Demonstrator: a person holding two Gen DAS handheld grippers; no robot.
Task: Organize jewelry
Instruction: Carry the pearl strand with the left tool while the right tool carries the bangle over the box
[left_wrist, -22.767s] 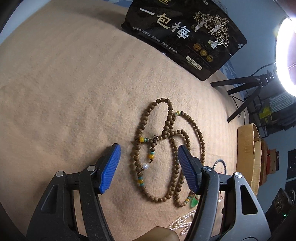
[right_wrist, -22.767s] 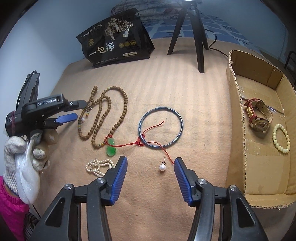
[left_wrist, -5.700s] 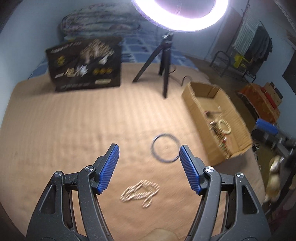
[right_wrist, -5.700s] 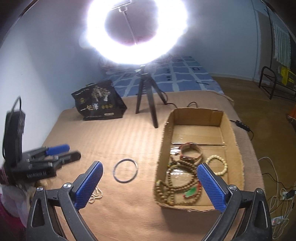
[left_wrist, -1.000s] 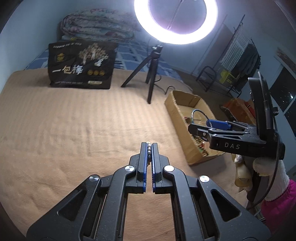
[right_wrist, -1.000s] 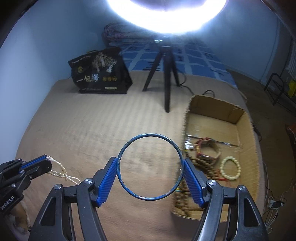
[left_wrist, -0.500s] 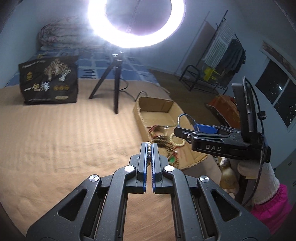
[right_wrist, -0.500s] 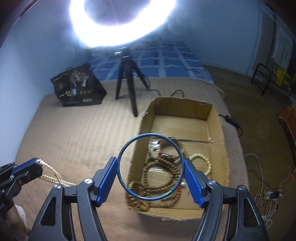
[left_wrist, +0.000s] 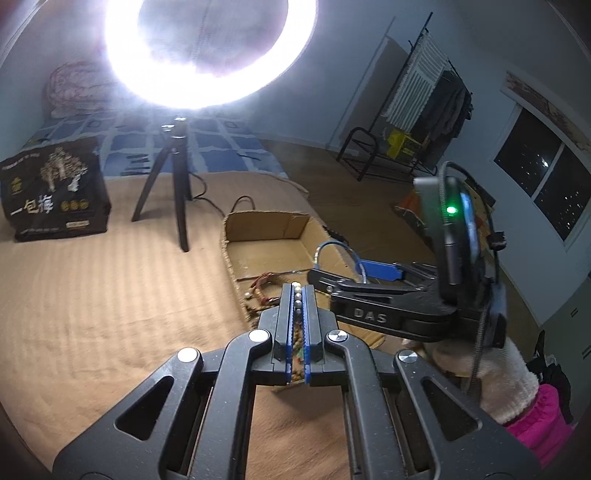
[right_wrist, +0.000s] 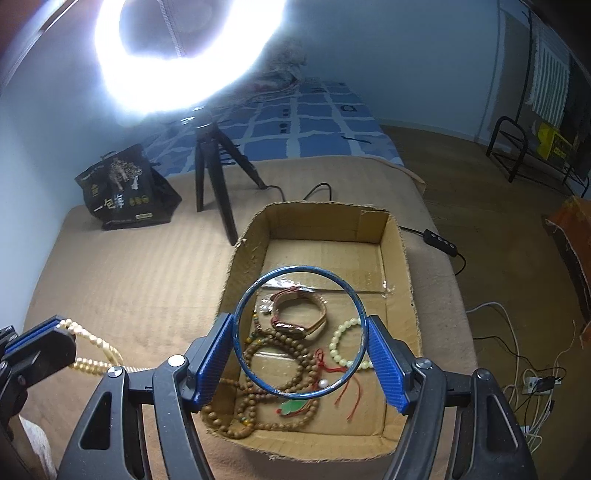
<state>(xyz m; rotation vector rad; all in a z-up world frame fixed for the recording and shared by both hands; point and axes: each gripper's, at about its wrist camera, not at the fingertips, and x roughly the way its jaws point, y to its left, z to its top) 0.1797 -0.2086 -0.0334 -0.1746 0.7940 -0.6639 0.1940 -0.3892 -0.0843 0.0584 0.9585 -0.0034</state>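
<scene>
My right gripper (right_wrist: 300, 354) is shut on a blue bangle (right_wrist: 255, 291), holding it upright above the cardboard box (right_wrist: 399, 258). The box holds a brown bead necklace (right_wrist: 284, 347), a red-strap watch (right_wrist: 295, 314), a pale bead bracelet (right_wrist: 340, 336) and a green pendant (right_wrist: 291, 406). My left gripper (left_wrist: 296, 291) is shut on a pearl strand (left_wrist: 296, 295); in the right wrist view the pearl strand (right_wrist: 92, 354) hangs from it left of the box. In the left wrist view the right gripper (left_wrist: 354, 273) with the bangle (left_wrist: 332, 245) is over the box (left_wrist: 266, 225).
A ring light on a black tripod (right_wrist: 214, 177) stands behind the box on the tan blanket (right_wrist: 129, 266). A black snack bag (right_wrist: 125, 192) stands at the back left. Cables (right_wrist: 509, 332) run on the floor to the right of the bed edge.
Both grippers have moved right, toward the box. The bangle is now over the box's contents, and the left gripper with the pearls is near the box's left wall.
</scene>
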